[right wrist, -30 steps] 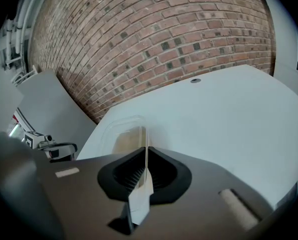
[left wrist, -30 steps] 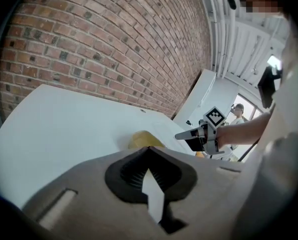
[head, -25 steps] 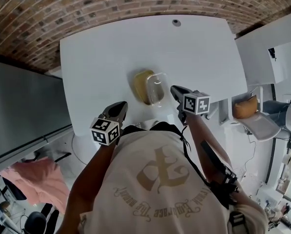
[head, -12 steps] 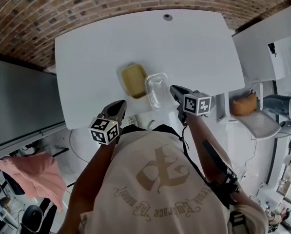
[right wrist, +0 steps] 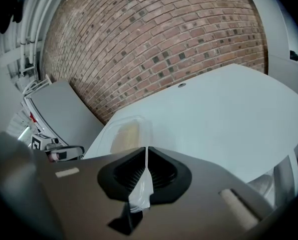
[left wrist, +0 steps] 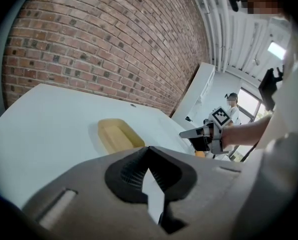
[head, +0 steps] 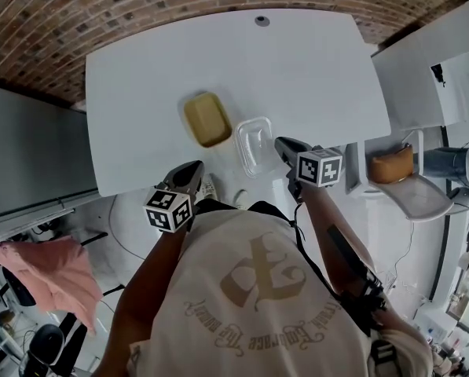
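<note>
We note: right hand-held gripper (right wrist: 145, 156) clamps clear plastic lid (head: 255, 144) by its rim for control, beside yellow rectangular tray (head: 207, 119); left hand-held gripper (left wrist: 149, 156) closed, empty.

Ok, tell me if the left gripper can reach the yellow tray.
Probably yes: yellow tray lies uncovered ahead of the left gripper, nothing between them; the right gripper holds the clear lid aside.

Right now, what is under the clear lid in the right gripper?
Only bare white table shows through the clear lid; the yellow tray lies beside it, uncovered. Nothing seems hidden.
</note>
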A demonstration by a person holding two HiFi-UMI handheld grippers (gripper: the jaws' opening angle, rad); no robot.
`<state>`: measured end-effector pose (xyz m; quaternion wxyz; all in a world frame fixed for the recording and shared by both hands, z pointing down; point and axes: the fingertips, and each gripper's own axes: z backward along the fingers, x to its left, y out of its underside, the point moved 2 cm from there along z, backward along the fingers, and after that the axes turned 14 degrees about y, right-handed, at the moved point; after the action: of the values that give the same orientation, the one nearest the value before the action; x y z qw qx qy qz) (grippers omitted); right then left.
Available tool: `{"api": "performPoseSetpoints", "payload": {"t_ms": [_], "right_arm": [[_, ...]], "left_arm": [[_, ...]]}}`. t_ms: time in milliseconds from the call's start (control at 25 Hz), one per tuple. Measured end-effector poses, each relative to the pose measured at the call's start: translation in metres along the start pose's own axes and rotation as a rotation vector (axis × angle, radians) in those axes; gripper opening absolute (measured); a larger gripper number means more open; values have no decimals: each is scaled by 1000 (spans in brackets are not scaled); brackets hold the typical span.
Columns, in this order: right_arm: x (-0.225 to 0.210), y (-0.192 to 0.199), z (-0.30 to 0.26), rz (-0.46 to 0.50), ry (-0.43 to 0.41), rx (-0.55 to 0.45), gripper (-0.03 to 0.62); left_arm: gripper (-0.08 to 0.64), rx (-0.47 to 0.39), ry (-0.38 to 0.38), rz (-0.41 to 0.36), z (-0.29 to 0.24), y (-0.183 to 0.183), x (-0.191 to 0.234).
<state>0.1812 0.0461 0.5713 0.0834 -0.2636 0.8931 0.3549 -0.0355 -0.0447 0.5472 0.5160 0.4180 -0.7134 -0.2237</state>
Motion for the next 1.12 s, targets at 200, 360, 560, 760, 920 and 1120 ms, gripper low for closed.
{"api": "performPoseSetpoints", "payload": {"t_ms": [200,360,560,760,920,1120], "right_arm": [[-10,14,17,1,-17,-2,24],[-18,21,28,13,-19,-12,23],[-22,36,37,24,-43,0,24],[-25,33,48,48,-47,-23,25],[-27,34,54,57,-63,-33,24],[-28,39,59,63,-79,-33,25]], "left_arm": [[3,-15,-20,-7,0,10,-20],[3,-26,-39,-10,3,19,-34],[3,-37,-65,0,8,35,-48],[3,-51,-88,-2,11,39,-58],[3,-61,-92,-15,7,40,-67],[3,-65,-97,-22,5,44,-75]]}}
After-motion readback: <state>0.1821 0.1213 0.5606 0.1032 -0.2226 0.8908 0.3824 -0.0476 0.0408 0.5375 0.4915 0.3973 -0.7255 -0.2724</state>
